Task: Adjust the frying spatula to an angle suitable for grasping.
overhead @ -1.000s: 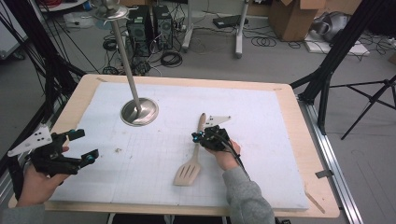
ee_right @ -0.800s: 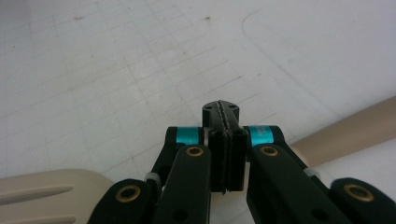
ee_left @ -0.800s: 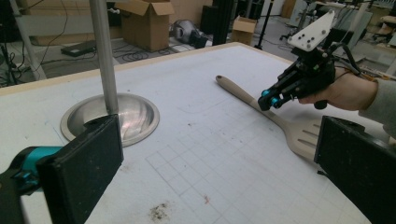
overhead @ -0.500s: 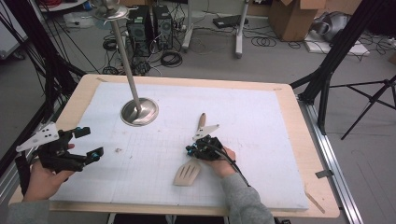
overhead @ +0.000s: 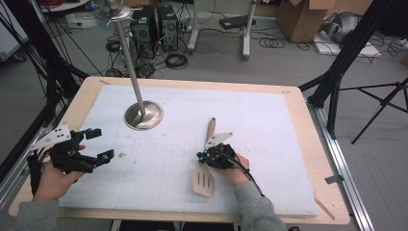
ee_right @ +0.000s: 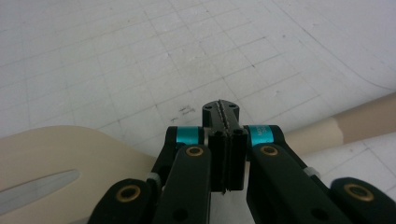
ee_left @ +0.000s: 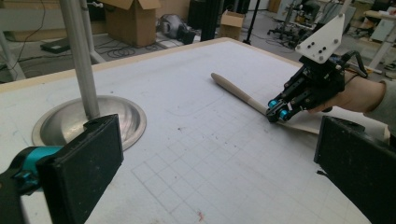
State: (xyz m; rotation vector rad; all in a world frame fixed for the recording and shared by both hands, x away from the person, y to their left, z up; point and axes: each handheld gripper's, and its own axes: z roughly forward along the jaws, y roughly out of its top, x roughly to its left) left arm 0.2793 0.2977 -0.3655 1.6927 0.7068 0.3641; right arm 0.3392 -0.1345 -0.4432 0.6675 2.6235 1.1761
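Where the right gripper (overhead: 208, 156) meets it with closed jaws, pale slotted wooden spatula (overhead: 204, 179); left gripper (overhead: 96, 144) jaws apart.

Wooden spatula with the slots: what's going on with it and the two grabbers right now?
Right gripper shut, over slotted wooden spatula, which lies flat. Left gripper open, empty. Metal stand nearby, not in the way.

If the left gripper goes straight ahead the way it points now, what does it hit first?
Probably the spatula: the open left gripper points across bare mat at its wooden handle, where the right gripper sits shut. The metal stand base lies off to the side. Depth is uncertain.
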